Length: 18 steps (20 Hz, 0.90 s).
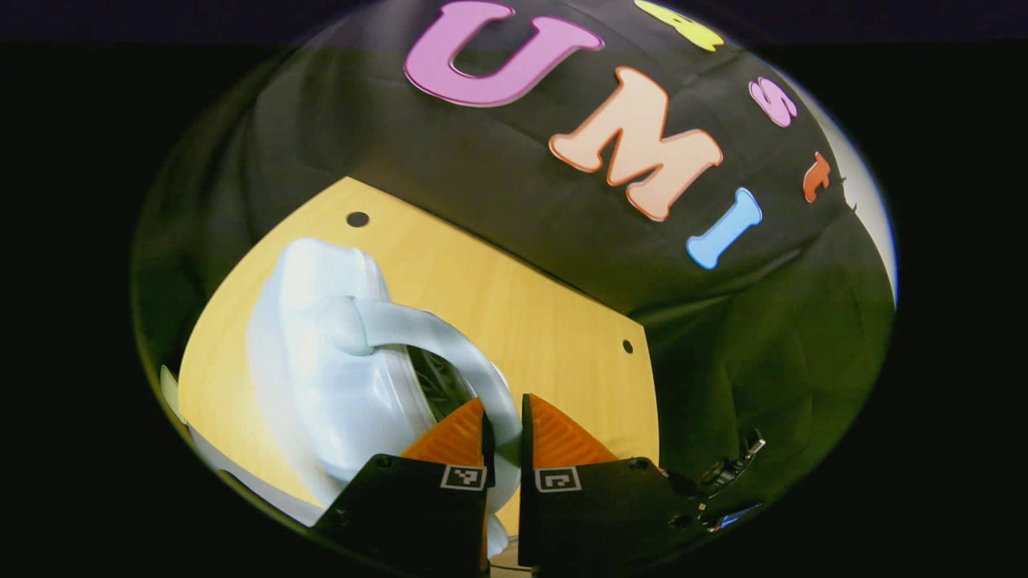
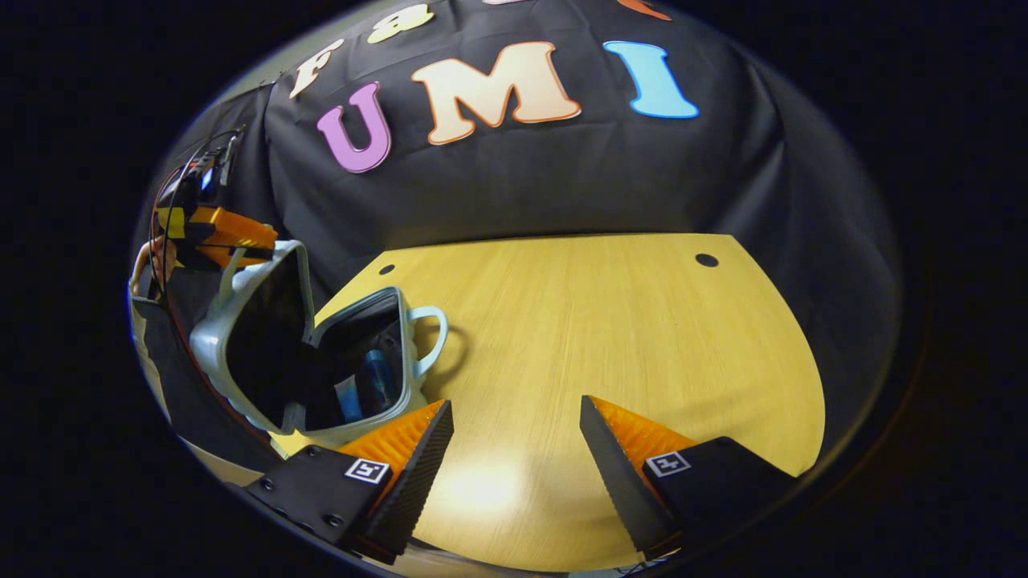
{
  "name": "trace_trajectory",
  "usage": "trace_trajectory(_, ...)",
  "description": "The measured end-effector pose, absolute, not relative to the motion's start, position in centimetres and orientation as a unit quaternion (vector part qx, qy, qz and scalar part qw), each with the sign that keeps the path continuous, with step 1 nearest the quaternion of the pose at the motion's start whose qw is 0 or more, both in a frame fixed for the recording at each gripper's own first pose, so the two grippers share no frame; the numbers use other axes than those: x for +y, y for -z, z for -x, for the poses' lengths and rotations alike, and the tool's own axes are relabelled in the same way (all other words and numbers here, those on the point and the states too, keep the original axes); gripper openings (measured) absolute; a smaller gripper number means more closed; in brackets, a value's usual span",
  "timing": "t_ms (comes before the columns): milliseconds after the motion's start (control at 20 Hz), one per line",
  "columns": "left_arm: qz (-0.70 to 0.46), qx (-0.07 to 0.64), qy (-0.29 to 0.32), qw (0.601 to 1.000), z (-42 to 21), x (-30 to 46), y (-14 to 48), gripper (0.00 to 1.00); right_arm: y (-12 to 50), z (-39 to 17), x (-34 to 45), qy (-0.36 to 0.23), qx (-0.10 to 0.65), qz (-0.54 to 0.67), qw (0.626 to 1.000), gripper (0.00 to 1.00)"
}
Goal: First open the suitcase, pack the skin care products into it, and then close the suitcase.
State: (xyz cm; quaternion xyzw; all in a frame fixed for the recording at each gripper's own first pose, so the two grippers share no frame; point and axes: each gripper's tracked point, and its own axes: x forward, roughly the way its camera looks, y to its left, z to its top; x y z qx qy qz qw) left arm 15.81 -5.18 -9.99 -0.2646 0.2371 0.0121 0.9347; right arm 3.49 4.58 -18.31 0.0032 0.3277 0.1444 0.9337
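A pale suitcase [image 2: 241, 321] stands open at the left of the right gripper view, its lid raised over the base. Inside the dark base lie blue skin care products [image 2: 377, 381]. In the left gripper view the lid's shell [image 1: 321, 377] is close up, and my left gripper [image 1: 504, 425] is shut on its curved handle [image 1: 434, 337]. That same gripper [image 2: 229, 233] holds the lid's top edge in the right gripper view. My right gripper [image 2: 514, 437] is open over bare table, just right of the suitcase, holding nothing.
The yellow wooden table [image 2: 602, 337] stretches to the right of the suitcase, with small round holes [image 2: 707, 260] near its far edge. The base has its own handle [image 2: 430, 341] pointing toward the table's middle. A hand [image 2: 148, 257] is behind the left gripper.
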Motion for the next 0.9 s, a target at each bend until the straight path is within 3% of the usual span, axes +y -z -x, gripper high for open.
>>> trace_trajectory(400, 0.236, 0.332, -0.014, 0.913, -23.8, -9.7, 16.7, 0.08, 16.9, -2.2, 1.8, -0.109, 0.310, -0.032, 0.944, 0.99)
trace_trajectory(900, 0.214, 0.409, -0.066, 0.885, -27.8, -10.4, 23.7, 0.08, 15.8, -3.1, -0.9, -0.082, 0.302, -0.055, 0.948, 0.96)
